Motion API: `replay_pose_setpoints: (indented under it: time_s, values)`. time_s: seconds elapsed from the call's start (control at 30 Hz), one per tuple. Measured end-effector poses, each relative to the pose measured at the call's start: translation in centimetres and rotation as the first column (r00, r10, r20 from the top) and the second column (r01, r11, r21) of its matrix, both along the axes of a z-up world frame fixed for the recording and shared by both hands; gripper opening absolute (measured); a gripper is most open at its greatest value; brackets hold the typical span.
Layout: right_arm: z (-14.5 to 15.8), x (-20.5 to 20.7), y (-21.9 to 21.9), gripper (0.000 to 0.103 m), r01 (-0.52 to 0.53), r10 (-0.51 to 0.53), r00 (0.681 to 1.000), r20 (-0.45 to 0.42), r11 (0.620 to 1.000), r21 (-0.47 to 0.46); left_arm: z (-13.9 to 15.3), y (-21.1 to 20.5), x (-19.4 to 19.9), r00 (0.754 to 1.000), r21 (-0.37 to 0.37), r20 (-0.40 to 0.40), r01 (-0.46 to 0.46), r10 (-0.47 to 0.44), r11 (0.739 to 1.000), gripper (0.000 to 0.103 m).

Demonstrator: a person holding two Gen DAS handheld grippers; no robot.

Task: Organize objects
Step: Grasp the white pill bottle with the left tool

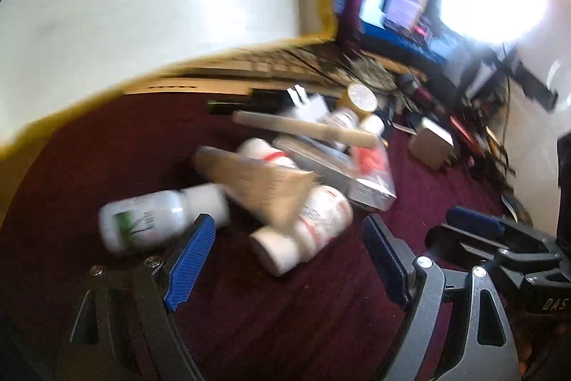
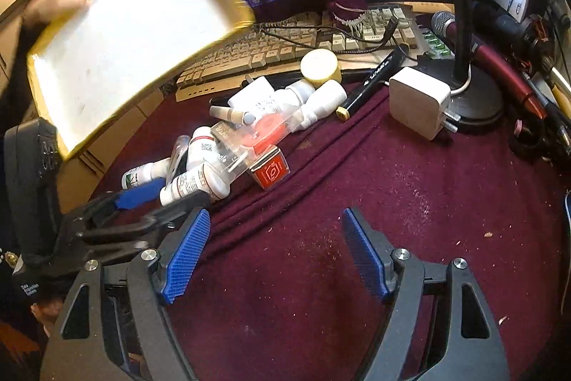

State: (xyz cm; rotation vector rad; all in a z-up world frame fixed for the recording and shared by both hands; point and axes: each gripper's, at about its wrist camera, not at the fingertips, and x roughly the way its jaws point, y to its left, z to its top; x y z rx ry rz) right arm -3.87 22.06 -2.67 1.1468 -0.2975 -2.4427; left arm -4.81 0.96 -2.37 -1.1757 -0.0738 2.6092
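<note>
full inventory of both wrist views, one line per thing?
tray: 1, white with gold rim, held tilted in the air at left by a blurred hand
white bottles: at least 4, white, piled on the cloth; exact count unclear
clear case: 1, clear with red inside, on the pile
red box: 1, red, at the pile's near edge
yellow-lidded jar: 1, by the keyboard
black pen: 1, right of the pile
white charger: 1, right of the pen
keyboard: 1, beige, behind the pile
microphone: 1, dark red, far right
cloth: 1, maroon, covering the table
left tongs: blue pads, open, by the bottles
right tongs: blue pads, open, empty
</note>
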Motion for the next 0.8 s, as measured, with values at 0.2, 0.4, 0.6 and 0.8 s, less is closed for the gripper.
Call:
replay_pose_setpoints:
  time_s: [0.2, 0.4, 0.6, 0.8]
  values:
    - [0.0, -0.7, 0.4, 0.077, 0.015, -0.015, 1.0, 0.016, 1.0, -0.01, -0.4, 1.8, 0.4, 0.992, 0.014, 0.063, 0.106, -0.107, 0.994, 0.027]
    - [0.0, -0.9, 0.0, 0.077, 0.01, -0.01, 1.0, 0.025, 1.0, 0.007, 0.0, 1.7, -0.2, 0.996, 0.021, 0.031, 0.083, -0.084, 0.996, 0.042]
    - [0.4, -0.9, -0.2, 0.077, -0.002, 0.001, 1.0, 0.022, 0.999, 0.032, -1.0, 2.4, -0.4, 0.992, -0.005, 0.026, 0.124, -0.124, 0.992, 0.031]
    - [0.3, -1.2, -0.9, 0.077, -0.013, 0.013, 1.0, 0.024, 0.999, 0.031, -0.3, 0.1, 2.6, 0.989, 0.076, 0.045, 0.136, -0.14, 0.988, 0.031]
